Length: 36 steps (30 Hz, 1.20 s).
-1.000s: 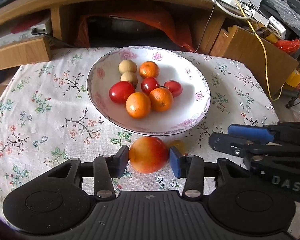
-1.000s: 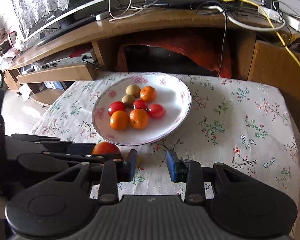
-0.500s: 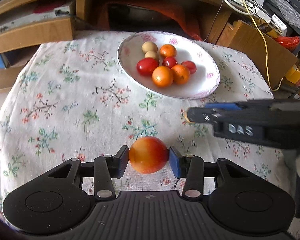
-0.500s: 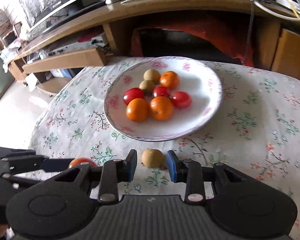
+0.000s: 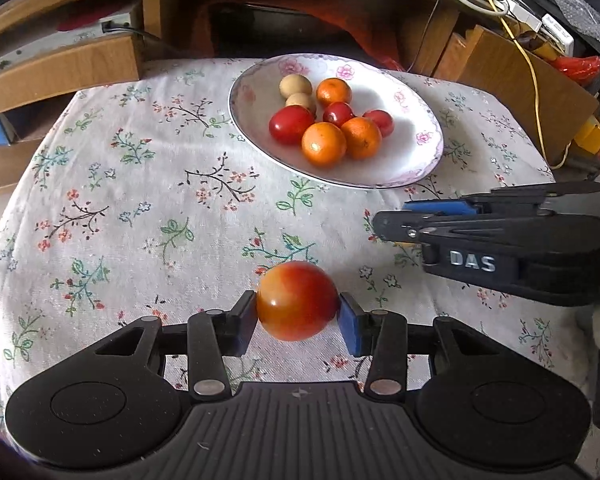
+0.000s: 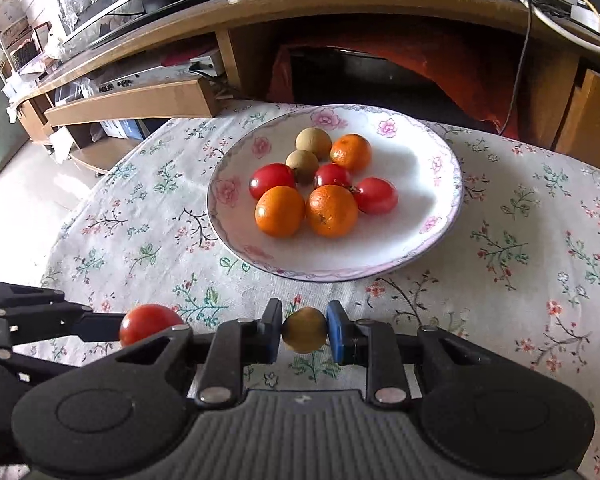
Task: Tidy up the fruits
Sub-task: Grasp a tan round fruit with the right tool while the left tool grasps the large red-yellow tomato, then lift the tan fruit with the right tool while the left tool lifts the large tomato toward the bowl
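Both fruits are roundish, no real long axis. Left gripper [image 5: 298, 318] is partway open, clamped on the tomato [image 5: 297, 306] above the cloth [image 5: 140, 216]. Right gripper [image 6: 304, 336] is squeezed nearly closed on the longan [image 6: 304, 330], near the plate [image 6: 440, 216].

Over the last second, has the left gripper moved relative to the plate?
Yes. The left gripper, shut on the red-orange fruit, has drawn back from the plate: the plate now sits farther up and to the right in the left wrist view.
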Tool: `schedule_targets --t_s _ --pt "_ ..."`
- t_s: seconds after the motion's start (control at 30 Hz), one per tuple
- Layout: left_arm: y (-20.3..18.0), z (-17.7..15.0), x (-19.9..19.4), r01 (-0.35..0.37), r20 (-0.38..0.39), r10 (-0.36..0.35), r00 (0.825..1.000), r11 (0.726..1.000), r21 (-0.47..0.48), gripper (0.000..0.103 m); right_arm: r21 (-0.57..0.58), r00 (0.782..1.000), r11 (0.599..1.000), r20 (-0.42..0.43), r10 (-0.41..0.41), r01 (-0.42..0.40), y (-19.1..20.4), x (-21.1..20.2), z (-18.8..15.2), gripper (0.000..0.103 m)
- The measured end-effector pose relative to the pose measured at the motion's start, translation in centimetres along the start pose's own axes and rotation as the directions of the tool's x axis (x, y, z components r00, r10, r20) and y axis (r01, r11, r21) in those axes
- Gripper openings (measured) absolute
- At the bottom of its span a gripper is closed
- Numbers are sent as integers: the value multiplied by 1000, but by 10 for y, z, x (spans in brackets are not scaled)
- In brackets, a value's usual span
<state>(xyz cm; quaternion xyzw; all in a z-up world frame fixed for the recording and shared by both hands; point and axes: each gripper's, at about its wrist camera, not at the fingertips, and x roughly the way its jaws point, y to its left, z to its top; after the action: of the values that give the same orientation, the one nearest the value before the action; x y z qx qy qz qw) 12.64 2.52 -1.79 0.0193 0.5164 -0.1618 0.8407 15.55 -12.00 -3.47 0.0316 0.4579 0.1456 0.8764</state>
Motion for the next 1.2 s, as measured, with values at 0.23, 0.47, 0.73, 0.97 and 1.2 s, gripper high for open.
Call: schedule_targets --t_s 0.23,0.47,0.73,0.97,1.2 --pt "-8 -14 -15 22 2 -22 1000 999 25 51 -53 998 998 -47 -44 42 4 -30 -20 19" --pt "-16 -34 -22 25 -19 -24 1000 999 39 52 -101 990 992 -105 -90 79 8 -61 -61 18" --pt "-21 -38 -20 0 -1 0 1000 998 59 54 -111 988 989 -110 -106 93 9 -61 -82 19" --pt "-20 -32 -24 19 39 -21 999 999 37 61 -96 993 993 -88 -79 71 4 -63 -85 19" --pt "-32 -24 -15 18 68 -23 997 997 74 64 -87 995 994 -69 -67 61 0 -64 -86 20"
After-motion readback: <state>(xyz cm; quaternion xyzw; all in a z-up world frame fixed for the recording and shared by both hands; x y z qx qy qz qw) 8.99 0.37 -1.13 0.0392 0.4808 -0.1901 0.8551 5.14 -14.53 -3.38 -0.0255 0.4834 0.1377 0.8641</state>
